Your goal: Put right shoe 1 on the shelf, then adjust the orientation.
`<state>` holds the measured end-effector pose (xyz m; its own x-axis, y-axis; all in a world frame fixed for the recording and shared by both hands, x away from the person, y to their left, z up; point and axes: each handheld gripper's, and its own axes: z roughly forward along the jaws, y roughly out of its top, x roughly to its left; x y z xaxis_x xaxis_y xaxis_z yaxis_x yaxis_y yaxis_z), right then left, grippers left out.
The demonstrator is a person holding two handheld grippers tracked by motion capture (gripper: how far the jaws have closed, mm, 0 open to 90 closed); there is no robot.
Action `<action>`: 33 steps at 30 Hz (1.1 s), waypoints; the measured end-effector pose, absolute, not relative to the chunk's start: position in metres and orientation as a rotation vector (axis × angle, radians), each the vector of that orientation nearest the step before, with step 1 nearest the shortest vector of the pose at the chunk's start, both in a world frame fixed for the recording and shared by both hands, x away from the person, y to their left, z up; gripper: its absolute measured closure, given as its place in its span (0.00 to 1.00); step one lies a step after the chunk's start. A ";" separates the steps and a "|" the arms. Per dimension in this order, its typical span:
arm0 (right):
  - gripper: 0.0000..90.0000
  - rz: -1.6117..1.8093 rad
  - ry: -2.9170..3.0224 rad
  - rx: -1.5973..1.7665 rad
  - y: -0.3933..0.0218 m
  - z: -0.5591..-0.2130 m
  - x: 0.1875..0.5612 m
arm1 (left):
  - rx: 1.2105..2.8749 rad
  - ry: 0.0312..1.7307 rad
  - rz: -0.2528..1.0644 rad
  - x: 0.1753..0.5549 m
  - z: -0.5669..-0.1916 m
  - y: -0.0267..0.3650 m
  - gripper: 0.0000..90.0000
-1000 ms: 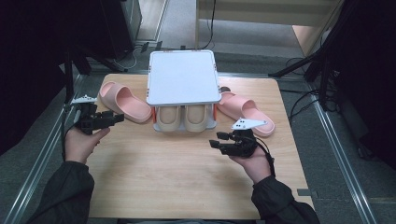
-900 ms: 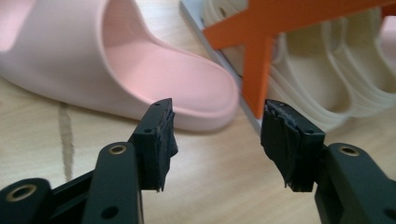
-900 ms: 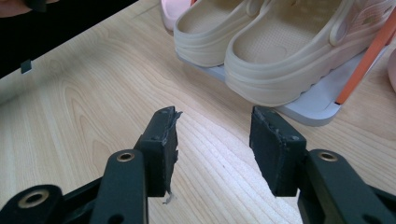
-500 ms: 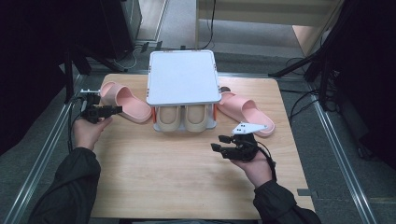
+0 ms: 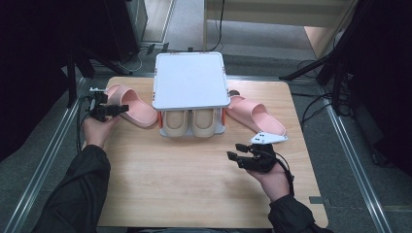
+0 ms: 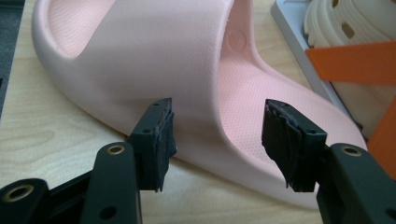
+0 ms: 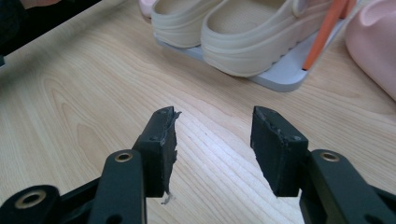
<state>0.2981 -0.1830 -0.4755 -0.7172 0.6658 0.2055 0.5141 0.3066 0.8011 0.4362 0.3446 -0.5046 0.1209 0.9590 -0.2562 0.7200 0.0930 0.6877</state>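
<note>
Left gripper [image 6: 217, 140], low in its own view, is spread wide around a pink slipper's [image 6: 154, 70] side. Right gripper [image 7: 212, 149] is spread over bare table [image 7: 70, 102].

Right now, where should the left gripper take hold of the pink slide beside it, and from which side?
Grip the outer side edge of the left slide where the strap meets the sole. The left gripper already faces it from the table's left edge, jaws open around that edge. The strap arches up there, giving a thin wall to pinch.
</note>
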 end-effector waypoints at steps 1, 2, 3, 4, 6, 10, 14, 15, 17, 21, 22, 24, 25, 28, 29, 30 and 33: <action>0.57 1.369 2.393 1.107 -0.185 -0.476 0.297 | 1.694 1.653 0.447 0.438 -0.506 0.344 0.46; 0.57 1.368 2.390 1.109 -0.186 -0.476 0.296 | 1.687 1.655 0.463 0.439 -0.507 0.343 0.46; 0.57 1.366 2.386 1.116 -0.187 -0.476 0.295 | 1.677 1.658 0.463 0.440 -0.508 0.343 0.46; 0.57 1.364 2.384 1.114 -0.188 -0.476 0.295 | 1.669 1.658 0.471 0.440 -0.508 0.344 0.46; 0.57 1.364 2.378 1.127 -0.189 -0.476 0.293 | 1.668 1.664 0.500 0.442 -0.510 0.344 0.46; 0.57 1.359 2.372 1.135 -0.191 -0.477 0.292 | 1.681 1.672 0.541 0.444 -0.514 0.343 0.46; 0.57 1.356 2.371 1.143 -0.192 -0.477 0.291 | 1.685 1.678 0.572 0.445 -0.515 0.343 0.50; 0.57 1.354 2.372 1.144 -0.192 -0.477 0.291 | 1.687 1.676 0.582 0.445 -0.515 0.344 0.53; 0.57 1.353 2.372 1.144 -0.191 -0.477 0.292 | 1.696 1.683 0.586 0.446 -0.518 0.347 0.59; 0.57 1.350 2.383 1.135 -0.189 -0.478 0.292 | 1.651 1.686 0.518 0.446 -0.521 0.356 0.63; 0.57 1.348 2.383 1.132 -0.189 -0.478 0.292 | 1.647 1.691 0.497 0.446 -0.520 0.358 0.65; 0.57 1.346 2.386 1.133 -0.188 -0.478 0.292 | 1.635 1.701 0.473 0.445 -0.519 0.361 0.71; 0.57 1.348 2.385 1.128 -0.188 -0.478 0.292 | 1.637 1.702 0.468 0.444 -0.518 0.362 0.74; 0.57 1.345 2.390 1.127 -0.187 -0.478 0.293 | 1.640 1.703 0.463 0.443 -0.517 0.364 0.81; 0.57 1.346 2.390 1.124 -0.187 -0.478 0.294 | 1.652 1.701 0.459 0.442 -0.517 0.366 0.82; 0.57 1.349 2.391 1.121 -0.187 -0.478 0.294 | 1.659 1.699 0.449 0.441 -0.516 0.367 0.83; 0.57 1.352 2.397 1.118 -0.185 -0.478 0.295 | 1.678 1.695 0.447 0.437 -0.515 0.368 0.88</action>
